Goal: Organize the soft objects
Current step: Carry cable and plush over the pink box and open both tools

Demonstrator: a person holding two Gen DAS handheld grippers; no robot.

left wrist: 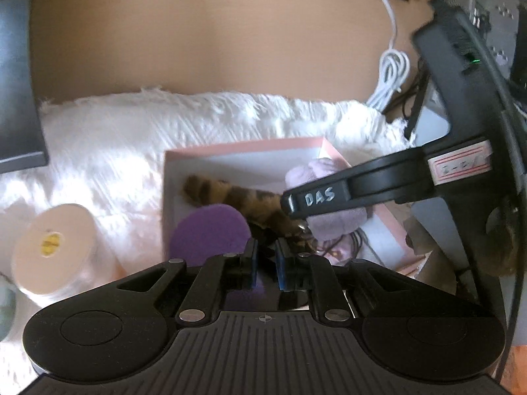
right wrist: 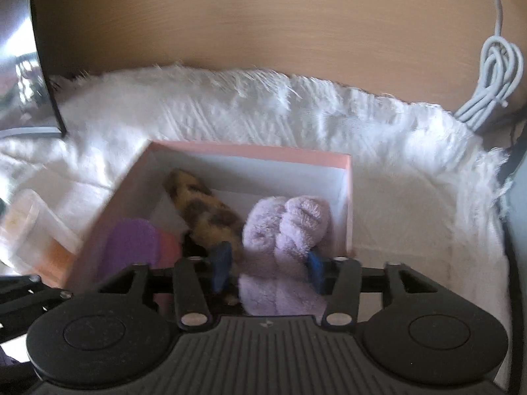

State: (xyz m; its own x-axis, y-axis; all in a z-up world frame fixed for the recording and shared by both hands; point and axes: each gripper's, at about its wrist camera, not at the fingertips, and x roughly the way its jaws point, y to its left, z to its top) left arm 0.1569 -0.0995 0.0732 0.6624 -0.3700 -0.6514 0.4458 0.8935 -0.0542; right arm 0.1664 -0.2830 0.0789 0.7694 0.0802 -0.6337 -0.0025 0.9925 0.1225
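Note:
An open pink box lies on a white furry mat. Inside it are a brown spotted plush, a lilac plush and a purple round pad. My right gripper is open, low in the box; the lilac plush sits between its blue pads, and the left pad stands clear of it. In the left wrist view the box holds the same plush toys, and a right gripper finger crosses the lilac plush. My left gripper is shut above the purple pad, with a dark bit at its tips.
The white furry mat covers a wooden desk. A white roll stands left of the box. A coiled white cable lies at the back right. A dark screen is at the left edge.

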